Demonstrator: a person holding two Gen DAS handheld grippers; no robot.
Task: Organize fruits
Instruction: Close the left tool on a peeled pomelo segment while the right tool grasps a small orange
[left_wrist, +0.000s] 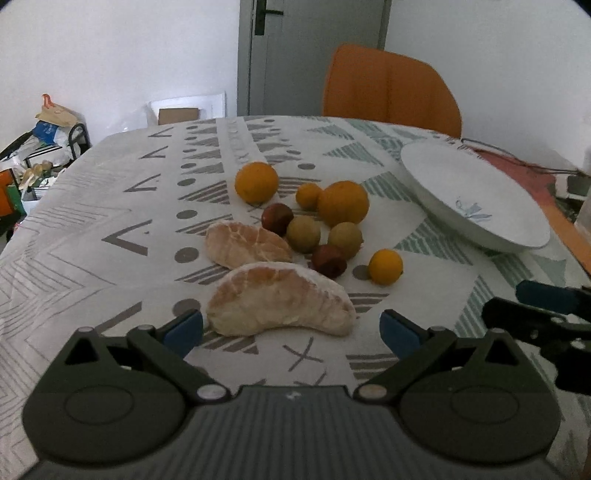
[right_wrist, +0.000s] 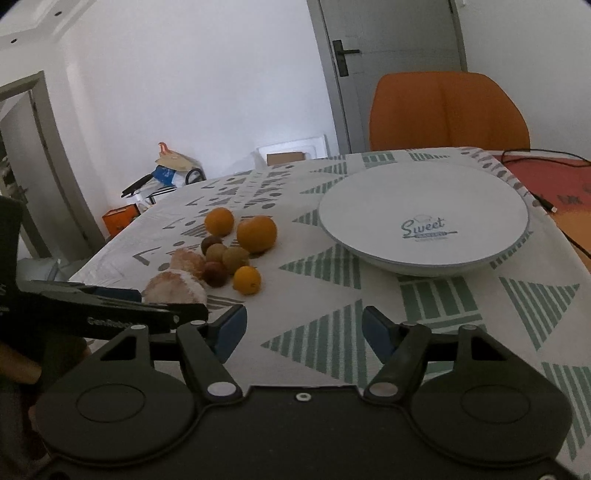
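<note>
Your left gripper (left_wrist: 291, 330) has its jaws wide apart, holding nothing; the nearer of two peeled pomelo segments (left_wrist: 279, 299) lies just ahead, between the tips. Beyond it on the counter (left_wrist: 92, 221) sit the second segment (left_wrist: 247, 244), two large oranges (left_wrist: 256, 182), two small oranges (left_wrist: 385, 266), two greenish round fruits (left_wrist: 303, 234) and two dark red ones (left_wrist: 328, 260). Your right gripper (right_wrist: 301, 328) stands partly open and empty, one white bowl (right_wrist: 424, 221) ahead and slightly right of it.

A cluster of small round orange, green and dark red fruits (left_wrist: 314, 221) with two peeled pomelo wedges (left_wrist: 280, 302) lies mid-table on the patterned tablecloth (left_wrist: 110, 206); the shallow white ceramic plate (right_wrist: 424, 218) sits toward its right edge.
</note>
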